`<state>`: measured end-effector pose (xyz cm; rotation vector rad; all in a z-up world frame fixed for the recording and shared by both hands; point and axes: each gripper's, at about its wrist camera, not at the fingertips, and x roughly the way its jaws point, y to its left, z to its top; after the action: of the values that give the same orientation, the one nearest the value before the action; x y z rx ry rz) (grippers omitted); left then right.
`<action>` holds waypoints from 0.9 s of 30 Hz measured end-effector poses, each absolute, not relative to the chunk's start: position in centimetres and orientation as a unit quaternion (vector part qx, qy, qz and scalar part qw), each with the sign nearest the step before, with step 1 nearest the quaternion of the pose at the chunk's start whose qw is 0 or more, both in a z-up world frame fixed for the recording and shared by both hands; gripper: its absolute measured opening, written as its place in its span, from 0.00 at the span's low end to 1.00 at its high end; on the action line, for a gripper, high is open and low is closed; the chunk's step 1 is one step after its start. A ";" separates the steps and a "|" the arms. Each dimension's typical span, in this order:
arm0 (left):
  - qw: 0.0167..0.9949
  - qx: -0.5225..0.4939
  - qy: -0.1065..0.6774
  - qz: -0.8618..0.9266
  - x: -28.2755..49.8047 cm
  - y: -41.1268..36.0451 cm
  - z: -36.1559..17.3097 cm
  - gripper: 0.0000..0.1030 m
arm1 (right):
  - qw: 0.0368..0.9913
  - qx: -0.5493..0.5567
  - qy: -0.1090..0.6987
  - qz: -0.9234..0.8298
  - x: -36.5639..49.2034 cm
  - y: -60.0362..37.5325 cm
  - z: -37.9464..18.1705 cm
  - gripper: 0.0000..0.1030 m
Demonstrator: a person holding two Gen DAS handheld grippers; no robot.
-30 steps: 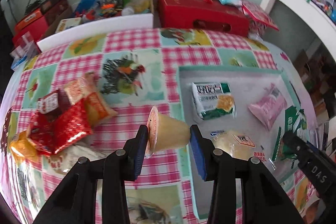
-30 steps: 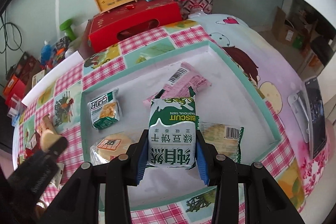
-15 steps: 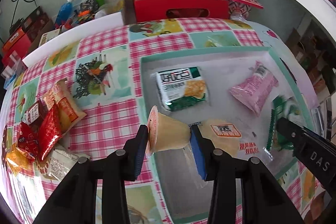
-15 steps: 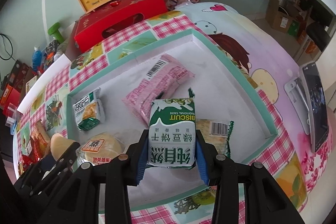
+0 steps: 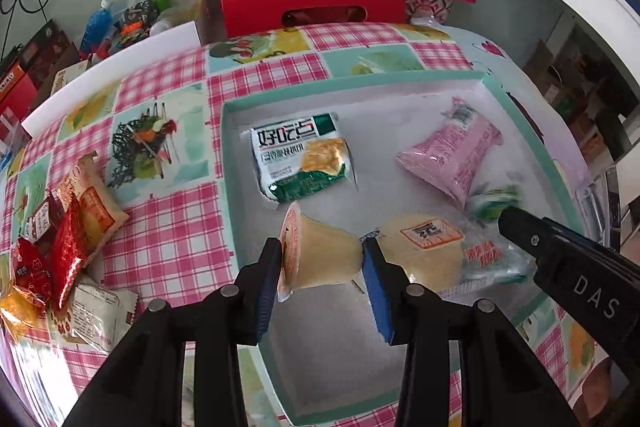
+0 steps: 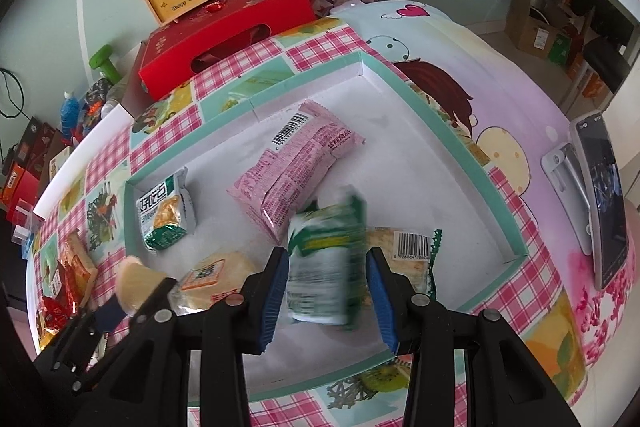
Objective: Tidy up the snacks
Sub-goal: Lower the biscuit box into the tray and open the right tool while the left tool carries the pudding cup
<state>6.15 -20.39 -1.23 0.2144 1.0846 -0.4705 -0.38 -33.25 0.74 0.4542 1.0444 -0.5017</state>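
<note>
The left hand-held gripper (image 5: 322, 263) pinches a pale jelly cup (image 5: 320, 257) sideways between its blue pads, foil lid against the left pad, above the near left part of the shallow teal-rimmed tray (image 5: 226, 163); the right hand-held gripper (image 6: 326, 275) has a green-and-white biscuit packet (image 6: 326, 259) between its pads, though the packet is blurred and whether the pads press on it I cannot tell; on the tray floor lie a green-and-white cracker pack (image 5: 298, 155) toward the far left, a pink wrapped pack (image 5: 452, 157) toward the right, and a round pastry in clear wrap (image 5: 424, 247) just beside the jelly cup; on the checked cloth of the counter (image 5: 168, 239), left of the tray and well apart from it, sits a heap of red and orange snack packets (image 5: 64, 235); a red gift box (image 5: 312, 3) stands beyond the counter's far edge.
</note>
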 end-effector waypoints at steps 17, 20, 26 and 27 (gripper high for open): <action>0.835 0.049 0.514 -0.192 7.0 -17.3 1.0 0.62 | 0.817 0.196 0.488 -0.236 -0.4 -32.8 1.6 0.55; 0.840 0.029 0.517 -0.164 7.5 -15.8 1.1 0.77 | 0.818 0.187 0.490 -0.234 -0.2 -32.4 1.6 0.67; 0.842 0.005 0.528 -0.111 8.4 -13.1 0.5 0.83 | 0.820 0.175 0.495 -0.228 0.2 -31.7 1.4 0.83; 0.842 0.001 0.530 -0.102 8.5 -12.6 0.3 0.84 | 0.822 0.171 0.493 -0.227 0.3 -31.5 1.4 0.87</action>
<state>8.54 -12.64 0.30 0.0022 1.1192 -0.2157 0.28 -31.48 1.39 0.3632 1.0500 -0.4834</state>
